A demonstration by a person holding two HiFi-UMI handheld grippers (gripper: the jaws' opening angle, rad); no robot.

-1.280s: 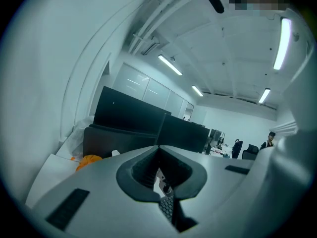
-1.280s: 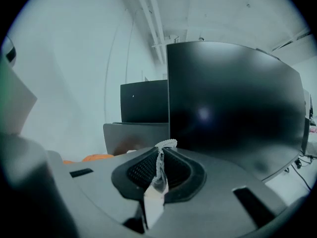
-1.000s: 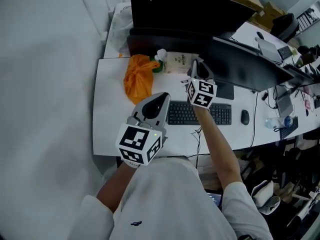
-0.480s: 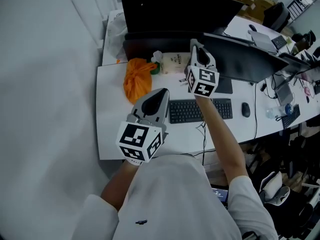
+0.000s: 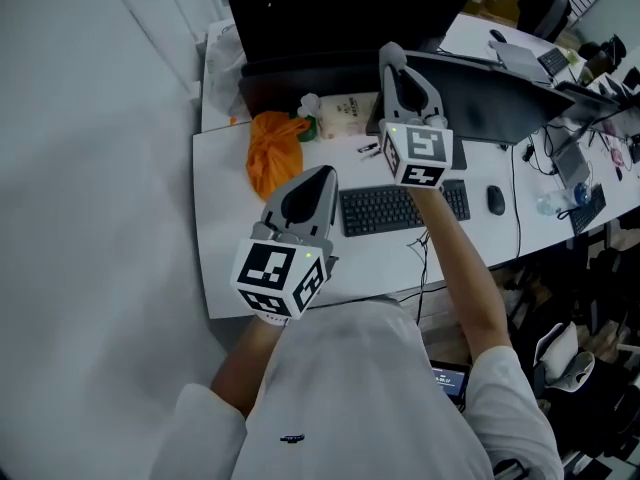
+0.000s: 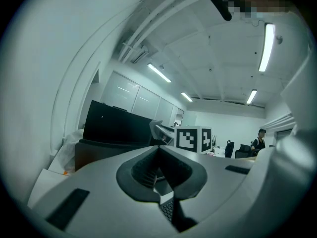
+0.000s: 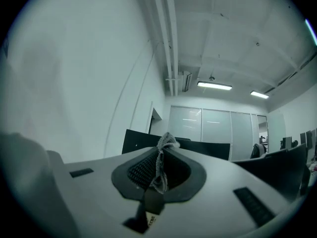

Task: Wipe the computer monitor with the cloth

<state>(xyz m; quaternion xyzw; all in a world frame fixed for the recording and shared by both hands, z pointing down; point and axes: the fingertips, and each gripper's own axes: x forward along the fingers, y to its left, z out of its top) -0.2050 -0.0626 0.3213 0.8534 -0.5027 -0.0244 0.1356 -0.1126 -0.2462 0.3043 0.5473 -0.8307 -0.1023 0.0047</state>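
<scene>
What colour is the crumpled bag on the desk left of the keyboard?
The bag is orange; the head view shows it best.

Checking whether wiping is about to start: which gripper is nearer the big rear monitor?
Right. The right gripper, shut on the cloth, is raised just in front of the monitor; the left gripper hangs back near the desk's front.
</scene>
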